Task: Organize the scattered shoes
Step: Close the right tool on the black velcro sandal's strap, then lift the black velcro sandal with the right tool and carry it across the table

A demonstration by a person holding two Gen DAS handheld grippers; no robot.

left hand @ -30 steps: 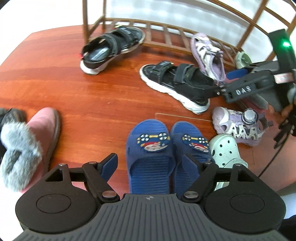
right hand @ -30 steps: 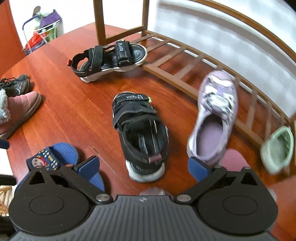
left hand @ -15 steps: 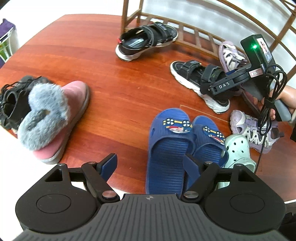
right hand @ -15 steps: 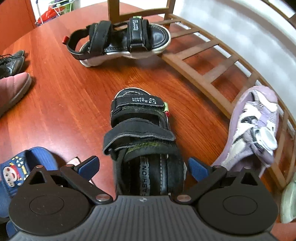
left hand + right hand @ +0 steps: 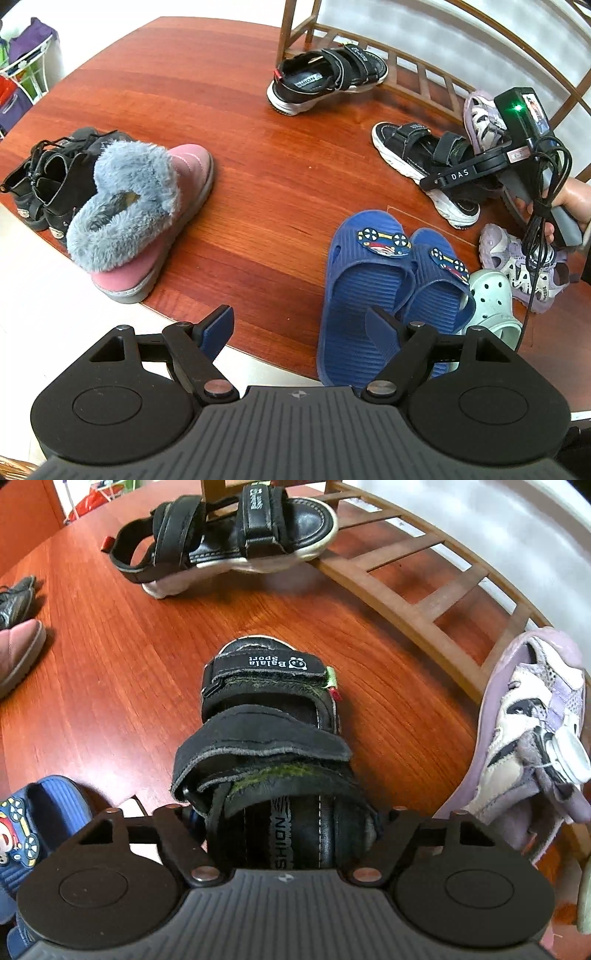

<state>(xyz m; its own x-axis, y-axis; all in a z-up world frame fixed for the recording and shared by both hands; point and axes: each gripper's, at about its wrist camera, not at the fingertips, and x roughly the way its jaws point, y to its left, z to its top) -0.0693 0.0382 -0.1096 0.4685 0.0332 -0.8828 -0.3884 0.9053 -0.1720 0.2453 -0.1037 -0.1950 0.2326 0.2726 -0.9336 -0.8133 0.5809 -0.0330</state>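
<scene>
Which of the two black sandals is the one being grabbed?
The black sandal lying flat on the table: the right gripper has its jaws around its heel. The other black sandal rests untouched with its toe propped on the wooden rack.

On the worktop [image 5: 258, 177], a pair of slippers [image 5: 384, 280] lies at the near edge, with a clog [image 5: 491, 299] touching its right side and a boot [image 5: 147, 206] well apart to the left. A strapped sandal [image 5: 417, 162] lies behind the slippers. A second sandal [image 5: 325, 77] lies farther back, its toe end on the rack [image 5: 417, 74].
</scene>
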